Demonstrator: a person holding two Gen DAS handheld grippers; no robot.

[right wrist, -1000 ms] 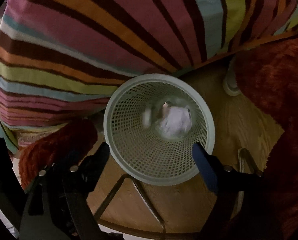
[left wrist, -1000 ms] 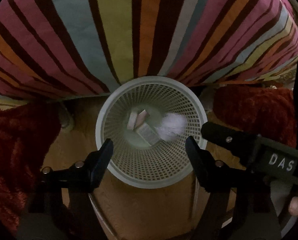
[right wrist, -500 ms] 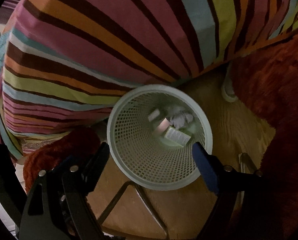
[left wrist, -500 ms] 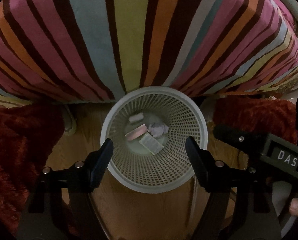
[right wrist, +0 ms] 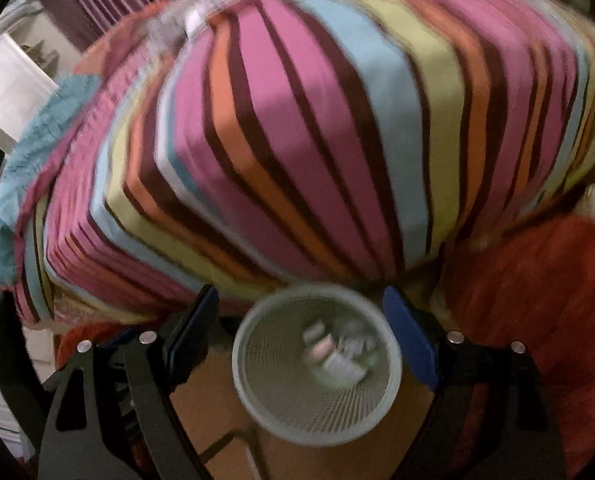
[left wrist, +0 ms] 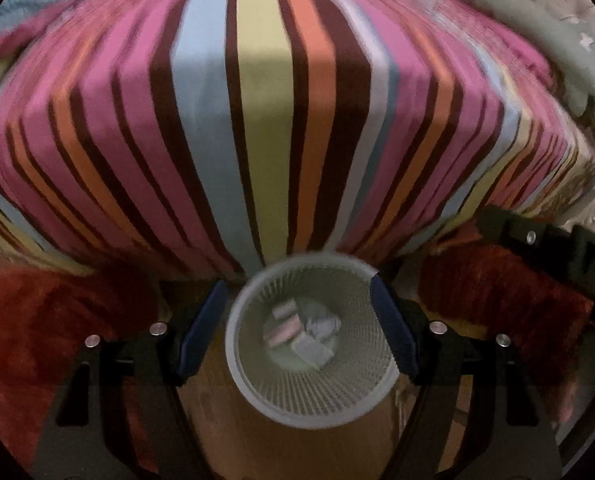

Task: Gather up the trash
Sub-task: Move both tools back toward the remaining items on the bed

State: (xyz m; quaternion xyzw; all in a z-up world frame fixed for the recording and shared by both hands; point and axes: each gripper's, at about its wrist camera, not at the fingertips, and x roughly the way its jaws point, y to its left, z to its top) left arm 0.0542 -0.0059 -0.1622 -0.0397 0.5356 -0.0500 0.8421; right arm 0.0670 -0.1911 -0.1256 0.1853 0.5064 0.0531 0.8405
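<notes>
Hovering above the round white mesh wastebasket [left wrist: 257, 384] on the wooden floor [left wrist: 321, 452], both claws gape wide and empty. Left claw [left wrist: 297, 330], right claw [right wrist: 301, 338]. Crumpled paper scraps [left wrist: 301, 332] lie inside

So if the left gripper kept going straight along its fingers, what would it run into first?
Most likely the white mesh bin below it. The open left gripper frames the bin's mouth, so it would probably pass the rim and reach the scraps of trash at the bottom. The picture is blurred, so depth is uncertain.
</notes>
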